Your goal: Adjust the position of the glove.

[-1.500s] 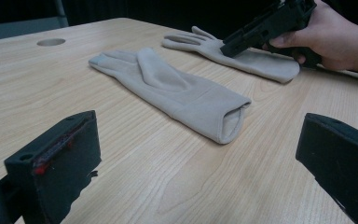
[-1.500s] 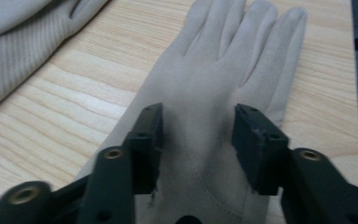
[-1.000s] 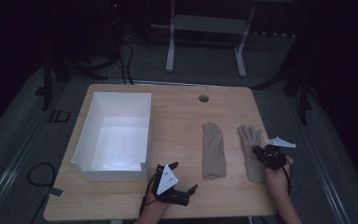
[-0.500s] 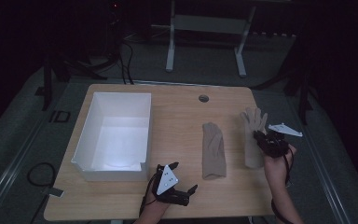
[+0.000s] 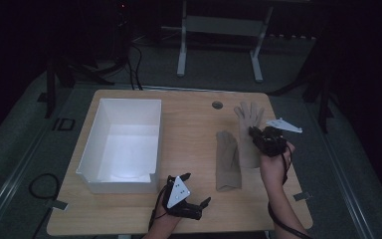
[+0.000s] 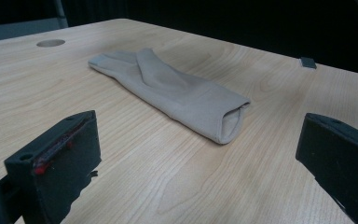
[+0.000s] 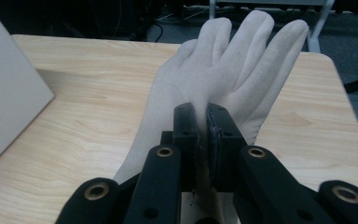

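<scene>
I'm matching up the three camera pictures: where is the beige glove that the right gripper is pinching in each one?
High view: pinched glove right of centre, beside the flat glove, in the right gripper.
Left gripper view: not in it.
Right gripper view: centre, fingers up.
Shared landmark: white bin.

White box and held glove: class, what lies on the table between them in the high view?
The folded glove lies between the white box and the held glove, on bare wood; the high view shows it.

Beige gloves, white bin, light woodgrain table, blk claws.
</scene>
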Motion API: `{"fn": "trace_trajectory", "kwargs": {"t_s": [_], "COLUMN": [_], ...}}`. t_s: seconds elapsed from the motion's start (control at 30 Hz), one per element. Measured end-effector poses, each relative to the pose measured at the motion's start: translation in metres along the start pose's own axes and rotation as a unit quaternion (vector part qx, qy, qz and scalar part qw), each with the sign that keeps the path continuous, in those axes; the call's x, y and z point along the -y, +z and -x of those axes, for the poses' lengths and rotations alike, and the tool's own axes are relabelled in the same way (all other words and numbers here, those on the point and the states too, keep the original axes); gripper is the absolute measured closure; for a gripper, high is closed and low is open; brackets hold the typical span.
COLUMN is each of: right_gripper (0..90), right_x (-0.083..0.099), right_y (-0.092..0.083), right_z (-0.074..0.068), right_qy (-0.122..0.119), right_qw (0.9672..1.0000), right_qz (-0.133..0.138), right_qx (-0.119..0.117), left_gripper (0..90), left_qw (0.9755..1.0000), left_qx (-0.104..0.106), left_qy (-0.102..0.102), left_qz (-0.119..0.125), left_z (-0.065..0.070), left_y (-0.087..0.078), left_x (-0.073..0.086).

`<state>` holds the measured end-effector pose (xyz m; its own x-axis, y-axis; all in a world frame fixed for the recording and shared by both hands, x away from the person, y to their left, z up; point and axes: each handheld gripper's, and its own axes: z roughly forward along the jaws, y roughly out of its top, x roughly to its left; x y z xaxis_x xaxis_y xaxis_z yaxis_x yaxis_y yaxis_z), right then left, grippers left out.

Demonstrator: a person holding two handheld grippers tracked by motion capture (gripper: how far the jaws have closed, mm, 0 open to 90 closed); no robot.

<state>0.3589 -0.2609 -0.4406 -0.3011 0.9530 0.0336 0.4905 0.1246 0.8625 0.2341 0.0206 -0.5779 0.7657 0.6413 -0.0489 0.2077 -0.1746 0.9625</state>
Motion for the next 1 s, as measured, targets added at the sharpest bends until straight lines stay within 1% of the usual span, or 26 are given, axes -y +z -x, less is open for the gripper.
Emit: {"fn": "trace_trajectory", "kwargs": {"t_s": [0.03,0.07,0.2,0.27,0.3,0.4,0.47,0.57,0.67,0.77,1.0], "right_gripper": [83.4,83.4,83.4,83.4,83.4,83.3,83.4,83.3,83.3,83.2,83.1], "right_x": [0.000,0.000,0.005,0.011,0.015,0.025,0.033,0.041,0.047,0.054,0.068], "right_y": [0.002,0.008,0.019,0.026,0.029,0.036,0.041,0.046,0.049,0.052,0.056], "right_z": [-0.004,-0.011,-0.021,-0.025,-0.026,-0.029,-0.029,-0.030,-0.031,-0.033,-0.035], "right_qy": [0.000,-0.007,-0.009,-0.002,-0.001,0.003,0.013,0.014,0.022,0.019,0.027], "right_qw": [1.0000,0.9999,0.9998,0.9996,0.9995,0.9990,0.9985,0.9978,0.9973,0.9967,0.9952], "right_qz": [-0.001,-0.008,-0.018,-0.027,-0.031,-0.044,-0.054,-0.065,-0.070,-0.079,-0.094], "right_qx": [-0.001,0.000,0.004,0.001,0.003,0.003,-0.001,0.001,0.003,0.002,-0.003], "left_gripper": [0.2,0.2,0.2,0.2,0.2,0.2,0.2,0.2,0.2,0.2,0.2], "left_qw": [1.0000,1.0000,1.0000,1.0000,1.0000,1.0000,1.0000,1.0000,1.0000,1.0000,1.0000], "left_qx": [0.001,0.002,0.003,0.004,0.004,0.005,0.005,0.005,0.004,0.005,0.005], "left_qy": [-0.001,-0.001,-0.001,-0.001,-0.001,-0.001,-0.001,-0.001,-0.001,-0.001,-0.002], "left_qz": [0.000,0.000,0.000,0.001,0.001,0.002,0.002,0.001,0.001,0.001,0.001], "left_z": [0.000,-0.001,-0.001,-0.001,-0.001,0.000,0.000,0.000,0.000,0.000,0.000], "left_y": [0.000,0.000,0.000,0.000,0.000,0.000,0.000,0.000,0.000,0.000,0.000], "left_x": [0.000,0.000,0.000,0.000,0.000,0.000,0.000,0.000,0.000,0.000,0.000]}}
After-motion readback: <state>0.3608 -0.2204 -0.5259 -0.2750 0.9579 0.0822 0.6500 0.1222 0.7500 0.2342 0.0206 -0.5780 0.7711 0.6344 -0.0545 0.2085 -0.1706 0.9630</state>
